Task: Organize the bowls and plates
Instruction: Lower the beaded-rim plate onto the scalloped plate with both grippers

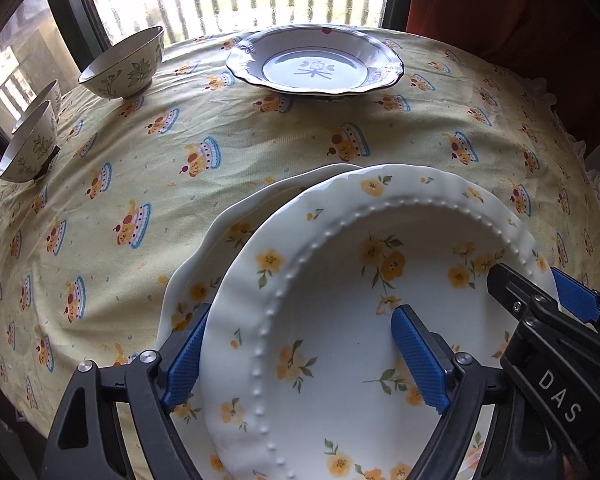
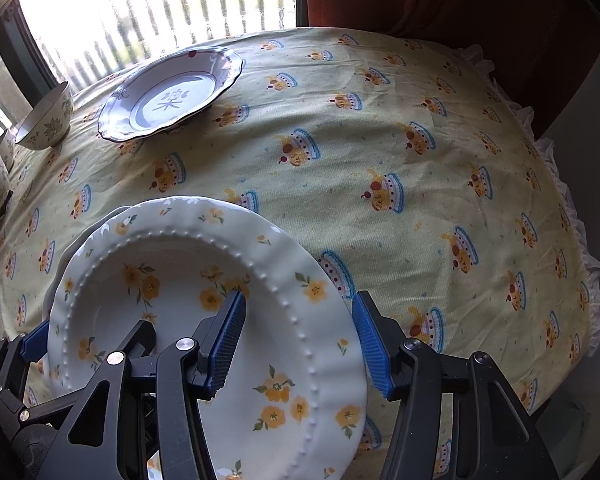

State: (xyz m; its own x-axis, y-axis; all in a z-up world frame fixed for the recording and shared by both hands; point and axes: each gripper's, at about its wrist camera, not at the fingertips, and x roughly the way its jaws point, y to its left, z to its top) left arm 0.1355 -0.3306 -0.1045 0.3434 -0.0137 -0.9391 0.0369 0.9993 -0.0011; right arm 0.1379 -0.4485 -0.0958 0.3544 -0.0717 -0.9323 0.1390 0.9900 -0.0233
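Note:
A white plate with yellow flowers lies on top of a second plate of the same kind, shifted a little to the right of it. My left gripper is open and straddles the top plate's left rim, one pad outside the edge and one over the well, well apart from the wall. My right gripper is shut across the right rim, with its inner pad in the well and its outer pad against the edge. One left finger shows at the plate's far side.
A blue-and-white scalloped plate sits at the far edge by the window. Three leaf-patterned bowls stand at the far left. The yellow tablecloth ends in a frilled edge on the right.

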